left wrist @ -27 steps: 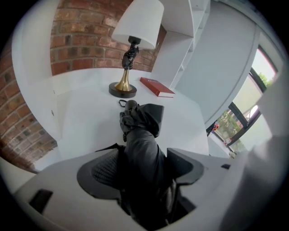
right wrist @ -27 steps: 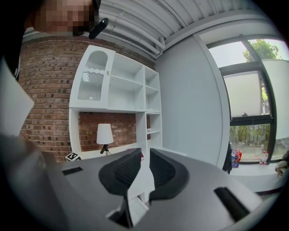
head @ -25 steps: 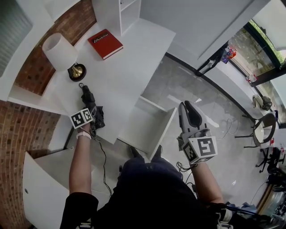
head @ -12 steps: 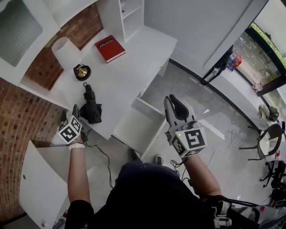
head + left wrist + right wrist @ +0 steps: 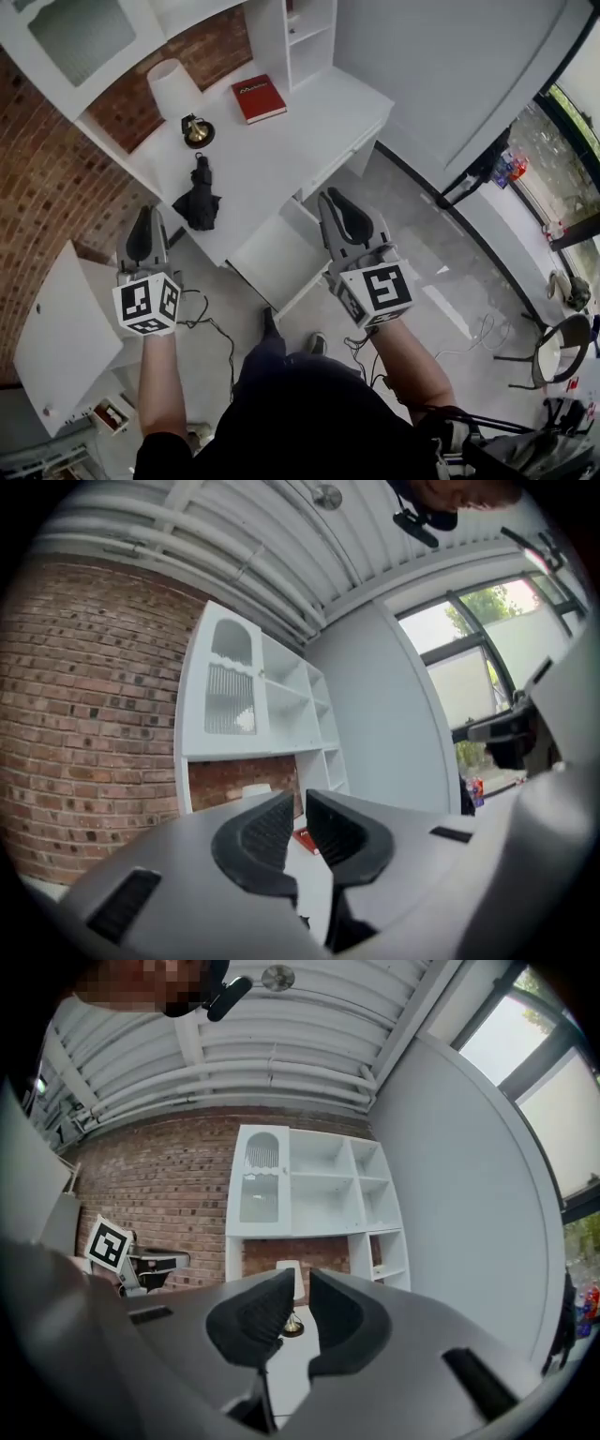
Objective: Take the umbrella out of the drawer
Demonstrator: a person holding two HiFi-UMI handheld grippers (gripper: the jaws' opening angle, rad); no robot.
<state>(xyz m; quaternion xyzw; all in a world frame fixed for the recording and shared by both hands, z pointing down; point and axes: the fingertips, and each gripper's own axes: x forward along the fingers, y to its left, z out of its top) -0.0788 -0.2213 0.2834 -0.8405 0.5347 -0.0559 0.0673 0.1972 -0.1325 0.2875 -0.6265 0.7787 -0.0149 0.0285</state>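
The black folded umbrella (image 5: 199, 199) lies on the white desk (image 5: 281, 150), near its front edge. Below that edge the white drawer (image 5: 267, 258) stands pulled out, and I see nothing in it. My left gripper (image 5: 147, 216) hangs well short of the desk, left of the umbrella and apart from it. In the left gripper view the left gripper (image 5: 300, 799) is shut and empty. My right gripper (image 5: 331, 198) hovers over the drawer's right side. The right gripper (image 5: 302, 1275) has its jaws almost together and still closing, with nothing between them.
A red book (image 5: 259, 97) lies far back on the desk. Beside a white lamp (image 5: 172, 82) with a dark round base (image 5: 197, 132) is a brick wall (image 5: 56, 178). A white shelf unit (image 5: 305, 37) stands behind. An open white cabinet door (image 5: 61, 328) is at my left, and cables (image 5: 211, 323) trail on the floor.
My left gripper has drawn back from the umbrella, risen toward me and closed its jaws. The umbrella stays on the desk. The right gripper has lifted a little.
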